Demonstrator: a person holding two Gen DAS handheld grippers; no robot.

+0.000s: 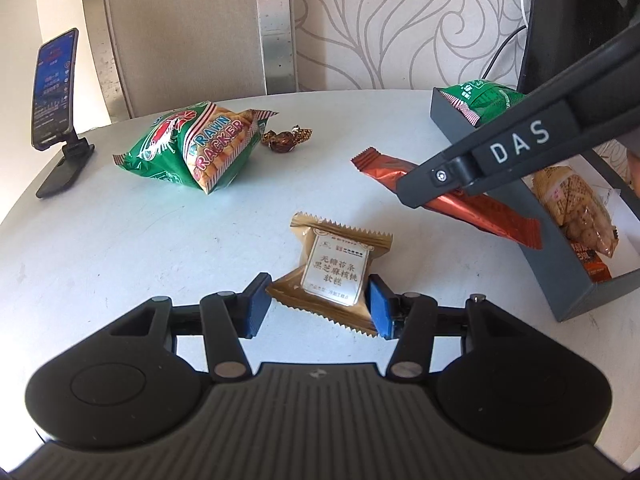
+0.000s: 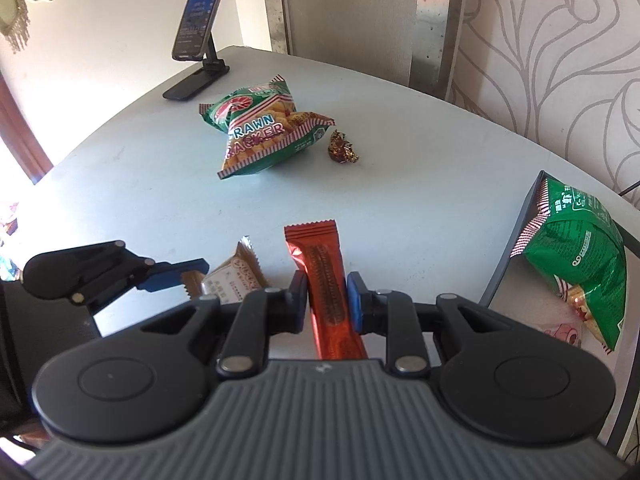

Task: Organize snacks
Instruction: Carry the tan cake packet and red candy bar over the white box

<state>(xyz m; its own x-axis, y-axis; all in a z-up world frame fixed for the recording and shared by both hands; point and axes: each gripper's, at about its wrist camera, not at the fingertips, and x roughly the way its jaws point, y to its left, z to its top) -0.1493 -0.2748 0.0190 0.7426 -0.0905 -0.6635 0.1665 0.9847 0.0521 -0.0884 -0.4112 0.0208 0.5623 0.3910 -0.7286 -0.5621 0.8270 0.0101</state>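
My left gripper (image 1: 318,310) is shut on a tan cake packet (image 1: 332,276) with a white label, its blue pads pressing on both sides. The packet (image 2: 236,280) also shows in the right wrist view, beside one of the left gripper's fingers (image 2: 172,276). My right gripper (image 2: 327,300) is shut on a red foil bar (image 2: 324,276), which it holds lengthwise. In the left wrist view that bar (image 1: 492,216) hangs by the left wall of a grey tray (image 1: 560,280).
The tray (image 2: 516,240) holds a green bag (image 2: 580,248) and a biscuit packet (image 1: 576,216). On the white round table lie a prawn cracker bag (image 1: 196,144) and a foil candy (image 1: 286,138). A phone on a stand (image 1: 54,88) is at the far left.
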